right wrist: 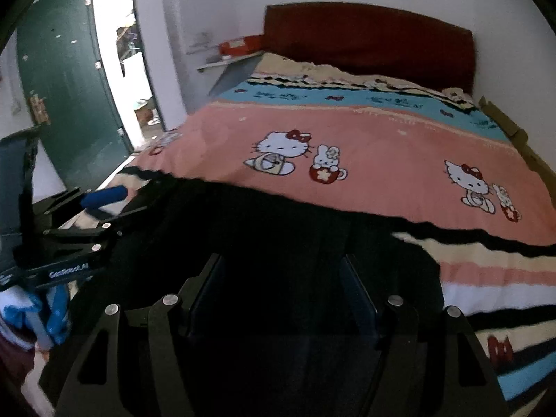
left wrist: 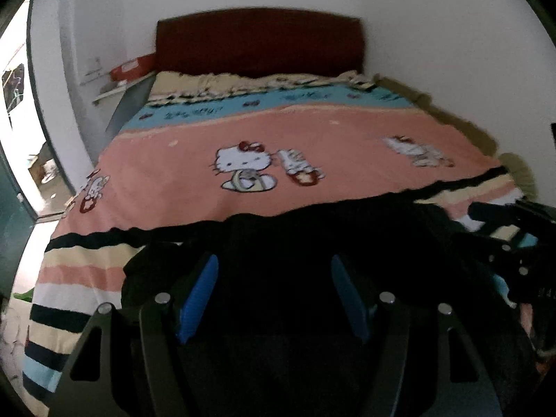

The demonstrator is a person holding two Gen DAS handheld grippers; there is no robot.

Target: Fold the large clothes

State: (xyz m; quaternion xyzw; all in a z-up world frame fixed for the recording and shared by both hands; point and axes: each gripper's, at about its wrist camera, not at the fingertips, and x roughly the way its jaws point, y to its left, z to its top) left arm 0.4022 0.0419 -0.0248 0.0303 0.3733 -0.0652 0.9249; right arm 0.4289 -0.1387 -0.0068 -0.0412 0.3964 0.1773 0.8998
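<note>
Black garment [left wrist: 295, 243] lies bunched under both my spread, empty fingers [left wrist: 199, 295] on the bed [left wrist: 312, 139]. Dark folds hide its edges, so I might pinch several layers.

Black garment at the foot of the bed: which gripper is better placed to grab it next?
Neither clearly. The left gripper and right gripper both hang open over the black garment, side by side. Left may edge it: the garment's left edge shows beside its finger.

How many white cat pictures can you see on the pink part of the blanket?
3 in the left wrist view: one at the centre, one toward the right edge, one at the left edge, partly cut off. More may be hidden under the black garment.
</note>
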